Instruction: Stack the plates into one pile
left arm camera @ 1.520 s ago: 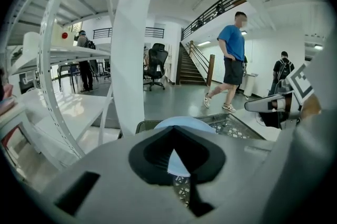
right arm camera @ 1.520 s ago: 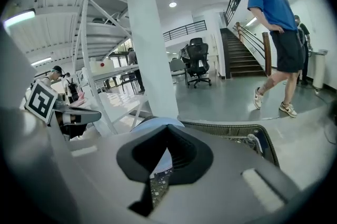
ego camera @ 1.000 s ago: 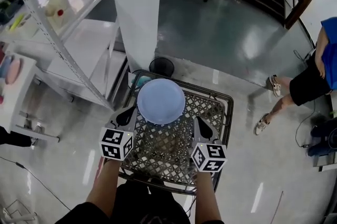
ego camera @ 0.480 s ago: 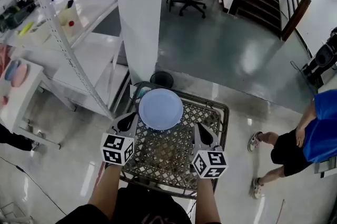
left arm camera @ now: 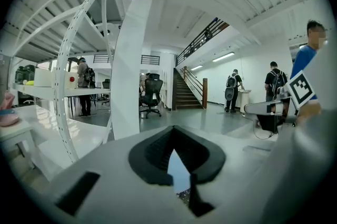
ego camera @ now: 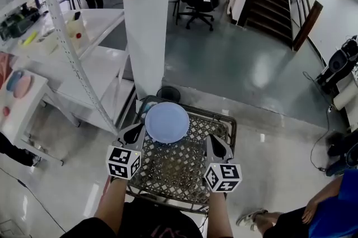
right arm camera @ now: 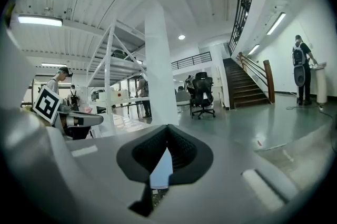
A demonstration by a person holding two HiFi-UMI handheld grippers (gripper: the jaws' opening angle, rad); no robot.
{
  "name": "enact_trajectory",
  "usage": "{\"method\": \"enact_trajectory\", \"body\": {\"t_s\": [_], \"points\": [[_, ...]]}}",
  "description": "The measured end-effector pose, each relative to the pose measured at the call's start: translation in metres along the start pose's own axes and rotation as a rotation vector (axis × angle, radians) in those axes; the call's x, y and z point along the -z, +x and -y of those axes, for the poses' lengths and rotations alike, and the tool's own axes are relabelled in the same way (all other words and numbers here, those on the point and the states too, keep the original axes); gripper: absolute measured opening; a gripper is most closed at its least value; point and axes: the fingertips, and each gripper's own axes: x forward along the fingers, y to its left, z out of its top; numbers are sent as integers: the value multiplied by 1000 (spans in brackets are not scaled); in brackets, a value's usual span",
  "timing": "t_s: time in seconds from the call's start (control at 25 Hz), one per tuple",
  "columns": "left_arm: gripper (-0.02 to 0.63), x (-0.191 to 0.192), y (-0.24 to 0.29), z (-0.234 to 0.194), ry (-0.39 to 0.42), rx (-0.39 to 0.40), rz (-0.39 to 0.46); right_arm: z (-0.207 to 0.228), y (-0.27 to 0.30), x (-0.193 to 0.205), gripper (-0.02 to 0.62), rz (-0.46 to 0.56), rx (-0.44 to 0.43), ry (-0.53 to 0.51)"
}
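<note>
Task thing: a pale blue plate [ego camera: 166, 122], or a pile of them. From above only one round face shows, so I cannot tell how many lie under it.
Where it lies: on the far left part of the black mesh desk [ego camera: 184, 161], close to the desk's far rim, flat, face up.
Other plates: none apart from this one shows on the desk, so by my judgement the pile may already be made, or more plates are out of view.
Left claw [ego camera: 133, 133]: jaws pressed together to a thin slit, pinching nothing. Through the slit its own view shows a sliver of blue plate and mesh beyond.
Right claw [ego camera: 216, 146]: likewise pressed together and empty, with the same blue sliver ahead of it.
Key relation: the plate lies far of both claws and between them. The left claw sits just beside its near left rim, the right claw further off to the near right, so the left is the nearer.
Axis: the plate is round, so it has no long axis and any part of the rim serves.
Next move calls for: the jaws spreading before either can take a rim.
Surroundings: a white pillar [ego camera: 146, 19] stands beyond the desk, and a person in blue [ego camera: 330, 214] at the near right.
</note>
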Motion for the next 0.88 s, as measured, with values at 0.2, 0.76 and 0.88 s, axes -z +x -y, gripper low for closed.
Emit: {"method": "enact_trajectory", "body": {"t_s": [0.2, 0.76, 0.88], "points": [[2, -15, -1, 6, 25, 11, 29, 6, -9, -9, 11, 23, 15, -14], [2, -32, -14, 24, 27, 9, 73, 14, -32, -18, 11, 22, 23, -35], [2, -34, -15, 25, 30, 12, 78, 14, -31, -20, 11, 27, 16, -36]]}}
